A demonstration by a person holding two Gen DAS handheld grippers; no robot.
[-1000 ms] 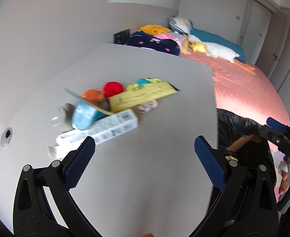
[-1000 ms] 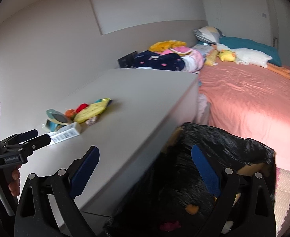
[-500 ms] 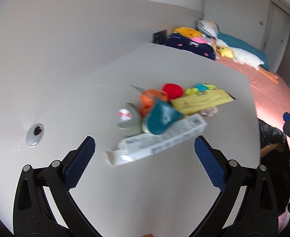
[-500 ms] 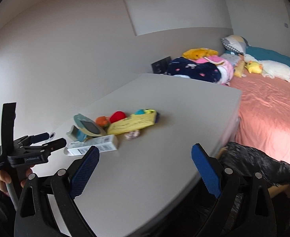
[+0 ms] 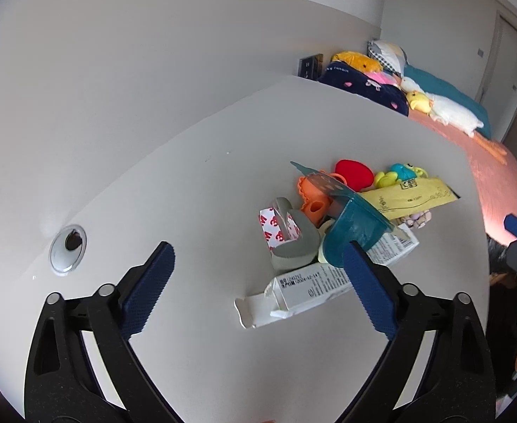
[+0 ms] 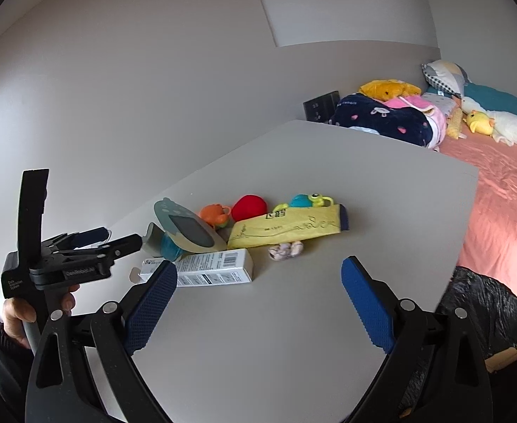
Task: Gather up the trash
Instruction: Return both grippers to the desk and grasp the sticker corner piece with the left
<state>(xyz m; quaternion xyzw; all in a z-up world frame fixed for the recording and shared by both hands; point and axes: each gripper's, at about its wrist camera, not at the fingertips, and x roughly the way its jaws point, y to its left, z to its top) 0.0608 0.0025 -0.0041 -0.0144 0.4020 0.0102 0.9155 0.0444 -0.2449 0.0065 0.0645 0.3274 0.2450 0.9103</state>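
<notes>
A pile of trash lies on the white table [image 5: 195, 183]: a white carton [image 5: 329, 278], a teal cup with peeled lid [image 5: 353, 232], a grey tape roll [image 5: 290, 239], a yellow packet [image 5: 410, 197], a red ball [image 5: 353, 174] and an orange toy [image 5: 315, 201]. My left gripper [image 5: 258, 289] is open, just short of the carton's open end. My right gripper [image 6: 258, 303] is open and empty above the table, nearer than the carton [image 6: 209, 271], cup [image 6: 188, 232] and packet [image 6: 290, 229]. The left gripper also shows in the right wrist view [image 6: 110, 239].
A black trash bag [image 6: 487, 313] hangs open beside the table's right edge. A pink bed [image 6: 505, 190] with plush toys and pillows lies beyond. A metal cable grommet [image 5: 68, 243] sits in the table at left. A wall runs behind the table.
Both grippers have swung left from the trash bag toward the table. The left gripper has moved closer to the pile; the carton now lies between its fingertips' line of sight.
</notes>
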